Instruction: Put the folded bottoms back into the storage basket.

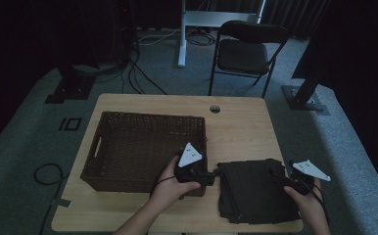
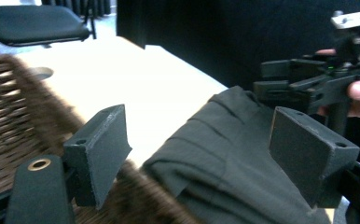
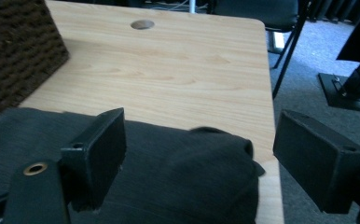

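A dark folded cloth [image 1: 253,191] lies on the wooden table [image 1: 241,127] at the front right. My left gripper [image 1: 216,174] hovers by the front right corner of a brown wicker basket [image 1: 148,116] and points right, at the cloth's left edge. In the left gripper view its jaws [image 2: 199,126] stand open, with the cloth [image 2: 225,158] ahead and below them and the basket rim [image 2: 10,107] at the left. My right gripper [image 1: 274,172] is over the cloth's right part. Its jaws [image 3: 199,126] are open above the cloth [image 3: 178,172], gripping nothing.
The basket [image 3: 15,51] takes up the table's left half. A round cable hole [image 1: 215,108] sits near the far edge. Bare tabletop [image 3: 169,70] stretches beyond the cloth. A black chair [image 1: 243,54] stands on the floor behind the table.
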`<control>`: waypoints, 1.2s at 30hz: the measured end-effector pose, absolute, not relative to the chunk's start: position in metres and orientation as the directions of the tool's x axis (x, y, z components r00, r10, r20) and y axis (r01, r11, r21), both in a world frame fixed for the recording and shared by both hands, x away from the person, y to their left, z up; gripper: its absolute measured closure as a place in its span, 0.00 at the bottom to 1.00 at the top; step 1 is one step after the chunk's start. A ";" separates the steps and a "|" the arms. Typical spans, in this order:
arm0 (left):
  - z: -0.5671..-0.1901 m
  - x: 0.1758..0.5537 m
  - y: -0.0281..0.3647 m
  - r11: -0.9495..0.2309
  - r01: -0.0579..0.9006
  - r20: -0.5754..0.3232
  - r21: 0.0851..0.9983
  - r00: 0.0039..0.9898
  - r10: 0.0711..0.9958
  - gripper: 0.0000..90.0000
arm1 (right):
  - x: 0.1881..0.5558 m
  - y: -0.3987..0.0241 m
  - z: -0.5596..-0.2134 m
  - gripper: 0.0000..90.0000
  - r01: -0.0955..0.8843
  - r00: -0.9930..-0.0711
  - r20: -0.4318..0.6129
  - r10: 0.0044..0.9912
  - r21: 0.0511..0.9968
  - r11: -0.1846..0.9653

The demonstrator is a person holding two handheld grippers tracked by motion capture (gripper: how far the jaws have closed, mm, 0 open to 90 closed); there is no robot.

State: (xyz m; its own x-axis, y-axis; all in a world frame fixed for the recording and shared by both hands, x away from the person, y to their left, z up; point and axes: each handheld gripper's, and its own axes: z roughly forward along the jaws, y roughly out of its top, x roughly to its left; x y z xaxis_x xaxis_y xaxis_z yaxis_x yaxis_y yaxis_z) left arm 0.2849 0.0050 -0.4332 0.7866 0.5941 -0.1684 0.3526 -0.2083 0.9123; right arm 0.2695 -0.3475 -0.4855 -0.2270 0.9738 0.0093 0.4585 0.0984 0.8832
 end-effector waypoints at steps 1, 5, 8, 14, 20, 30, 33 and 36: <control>-0.434 0.284 0.000 -0.211 0.350 -0.169 0.913 0.793 0.585 0.23 | 0.270 -0.349 -0.487 0.19 0.463 -0.222 0.009 0.975 0.881 0.097; -0.437 0.278 -0.020 -0.215 0.343 -0.174 0.914 0.813 0.556 0.23 | 0.269 -0.354 -0.493 0.19 0.472 -0.215 0.012 0.977 0.877 0.093; -0.441 0.274 -0.034 -0.221 0.341 -0.179 0.914 0.826 0.534 0.23 | 0.268 -0.357 -0.495 0.19 0.478 -0.212 0.016 0.977 0.874 0.089; -0.454 0.265 -0.059 -0.236 0.341 -0.183 0.910 0.841 0.509 0.23 | 0.269 -0.359 -0.499 0.19 0.480 -0.210 0.020 0.977 0.873 0.086; -0.471 0.257 -0.074 -0.259 0.348 -0.169 0.901 0.831 0.530 0.23 | 0.271 -0.358 -0.503 0.19 0.486 -0.217 0.021 0.976 0.869 0.089; -0.498 0.250 -0.084 -0.260 0.398 -0.186 0.880 0.792 0.582 0.22 | 0.275 -0.360 -0.515 0.19 0.509 -0.211 0.033 0.977 0.857 0.081; -0.507 0.249 -0.086 -0.283 0.420 -0.178 0.862 0.775 0.607 0.22 | 0.276 -0.361 -0.518 0.19 0.519 -0.209 0.034 0.977 0.851 0.082; -0.512 0.248 -0.086 -0.298 0.425 -0.163 0.855 0.764 0.624 0.22 | 0.277 -0.361 -0.520 0.19 0.526 -0.203 0.034 0.979 0.847 0.080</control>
